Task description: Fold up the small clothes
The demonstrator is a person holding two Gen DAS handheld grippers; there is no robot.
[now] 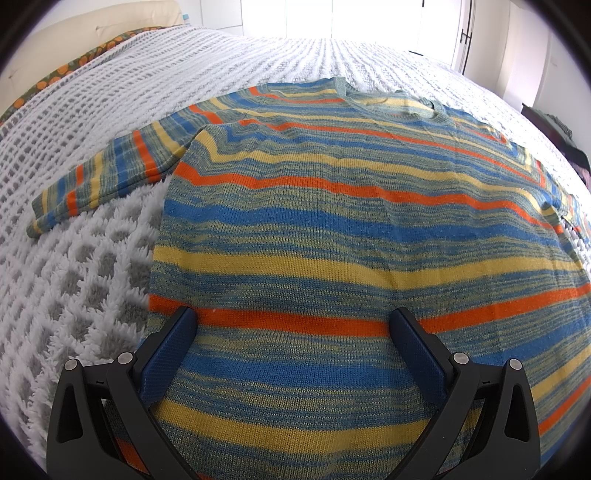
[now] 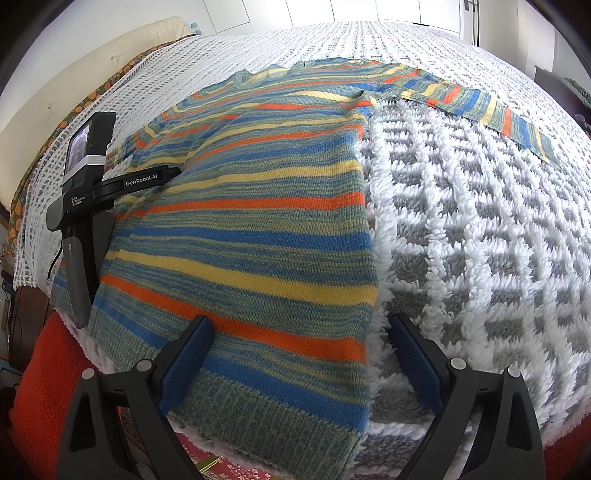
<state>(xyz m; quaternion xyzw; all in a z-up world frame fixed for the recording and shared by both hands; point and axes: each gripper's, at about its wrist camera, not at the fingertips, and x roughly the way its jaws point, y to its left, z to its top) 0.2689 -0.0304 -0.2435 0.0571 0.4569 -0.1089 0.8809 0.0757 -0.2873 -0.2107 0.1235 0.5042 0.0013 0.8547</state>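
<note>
A striped knit sweater [image 1: 332,229] in blue, yellow, orange and green lies flat on the bed, hem toward me, neck far. Its left sleeve [image 1: 110,173] stretches out to the left. Its right sleeve [image 2: 480,107] stretches out to the right. My left gripper [image 1: 295,325] is open and empty, low over the sweater's lower left part. My right gripper [image 2: 299,332] is open and empty, straddling the sweater's right side edge near the hem [image 2: 266,410]. The left gripper's body [image 2: 85,192] shows in the right wrist view at the sweater's left edge.
A white and grey fluffy blanket [image 2: 480,258] covers the bed under the sweater. A white waffle bedspread [image 1: 221,66] lies beyond. A cream headboard [image 1: 74,33] is at the far left. An orange cloth [image 2: 40,369] lies below the bed's near edge.
</note>
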